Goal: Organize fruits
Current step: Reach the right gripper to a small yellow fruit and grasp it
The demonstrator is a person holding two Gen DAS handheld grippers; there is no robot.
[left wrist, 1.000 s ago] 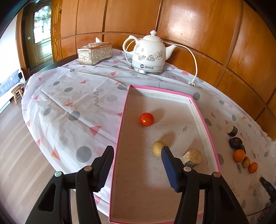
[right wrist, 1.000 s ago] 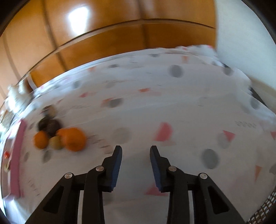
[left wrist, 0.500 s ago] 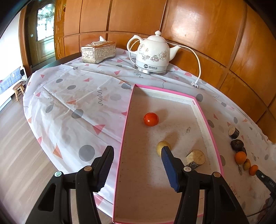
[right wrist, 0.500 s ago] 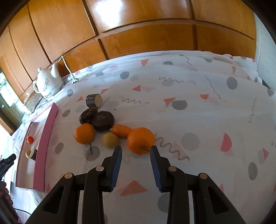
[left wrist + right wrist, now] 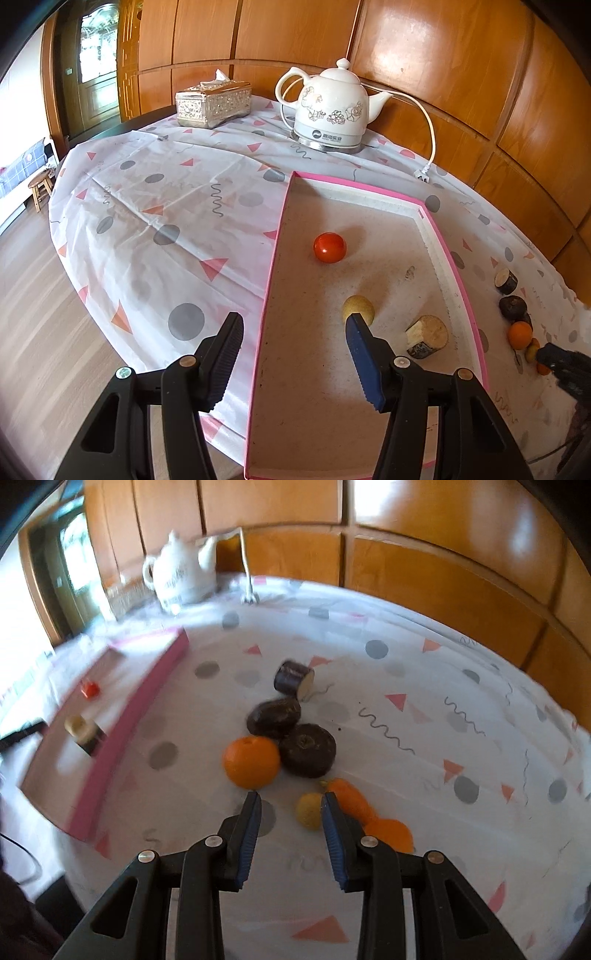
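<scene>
We hold our left gripper (image 5: 293,341) spread over the pink tray (image 5: 275,236); our right gripper (image 5: 291,808) gapes empty, fruits clustered at its twelve o'clock: orange (image 5: 251,762), small yellow fruit (image 5: 309,810).

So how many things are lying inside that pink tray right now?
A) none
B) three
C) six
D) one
B: inside the pink tray lie a red tomato, a small yellowish fruit and a short cut stalk piece; the other fruits sit outside on the tablecloth.
</scene>
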